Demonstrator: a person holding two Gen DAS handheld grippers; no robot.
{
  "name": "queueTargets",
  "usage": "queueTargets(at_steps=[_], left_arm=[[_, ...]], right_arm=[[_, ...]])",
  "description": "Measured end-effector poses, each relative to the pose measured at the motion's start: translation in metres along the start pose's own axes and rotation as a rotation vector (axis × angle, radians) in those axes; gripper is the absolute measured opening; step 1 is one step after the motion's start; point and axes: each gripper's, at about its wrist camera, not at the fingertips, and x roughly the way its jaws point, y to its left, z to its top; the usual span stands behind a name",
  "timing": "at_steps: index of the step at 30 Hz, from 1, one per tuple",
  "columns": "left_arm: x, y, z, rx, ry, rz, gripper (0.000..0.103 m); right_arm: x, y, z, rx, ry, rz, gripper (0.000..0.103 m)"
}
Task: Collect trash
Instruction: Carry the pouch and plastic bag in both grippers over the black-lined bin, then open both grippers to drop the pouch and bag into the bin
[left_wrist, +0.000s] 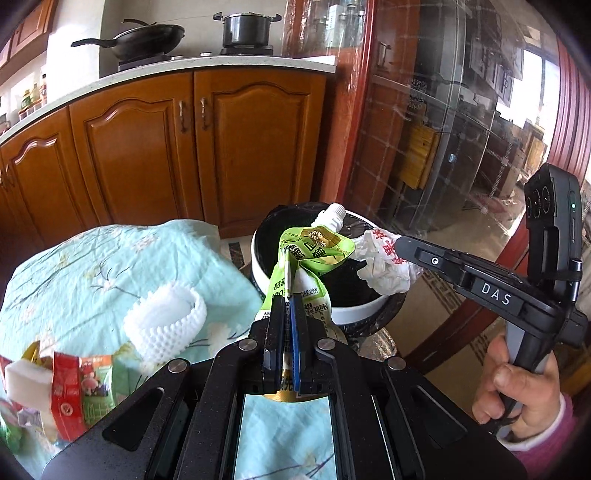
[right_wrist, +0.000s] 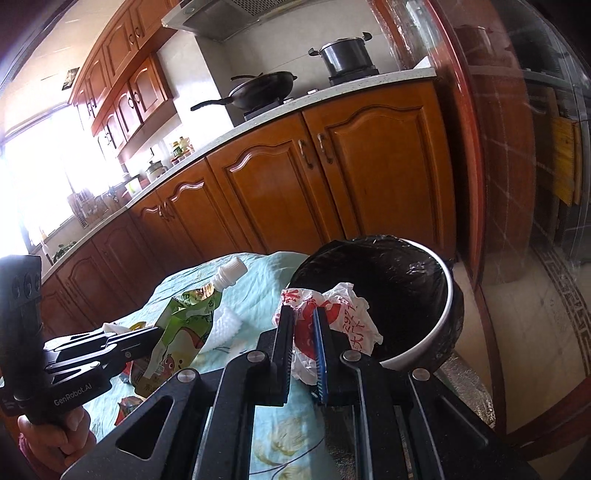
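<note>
From the left wrist, the left gripper (left_wrist: 287, 306) pinches one green spouted pouch (left_wrist: 314, 251) over the rim of the one black-lined bin (left_wrist: 354, 314), with one white foam net (left_wrist: 166, 321) near the tablecloth's (left_wrist: 92, 266) right edge. From the right wrist, the right gripper (right_wrist: 304, 321) clamps one crumpled white wrapper (right_wrist: 347, 317) over the bin's near rim.

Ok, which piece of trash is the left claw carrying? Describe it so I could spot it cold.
Start at the white-rimmed bin lined with a black bag, beside the table with the pale blue floral cloth. Hanging at the bin's near rim, pinched in the left claw, is a green drink pouch. Its white screw spout sets it apart from the crumpled white wrapper with red print beside it.
</note>
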Motion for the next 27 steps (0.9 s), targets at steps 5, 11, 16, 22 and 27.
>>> queueTargets(at_steps=[5, 11, 16, 22, 27], left_arm=[[0.036, -0.013, 0.021, 0.044, 0.038, 0.007, 0.002], [0.075, -0.018, 0.043, 0.043, 0.116, -0.018, 0.002], [0.101, -0.019, 0.052, 0.036, 0.187, -0.021, 0.002], [0.120, -0.027, 0.054, 0.059, 0.233, -0.007, 0.002], [0.133, -0.030, 0.053, 0.068, 0.260, -0.005, 0.002]], right_arm=[[0.011, -0.025, 0.013, 0.035, 0.001, -0.014, 0.010], [0.027, -0.049, 0.022, 0.081, 0.024, -0.020, 0.010], [0.045, -0.061, 0.027, 0.090, 0.063, -0.023, 0.010], [0.062, -0.066, 0.029, 0.081, 0.120, -0.030, 0.010], [0.072, -0.072, 0.028, 0.080, 0.168, -0.038, 0.010]])
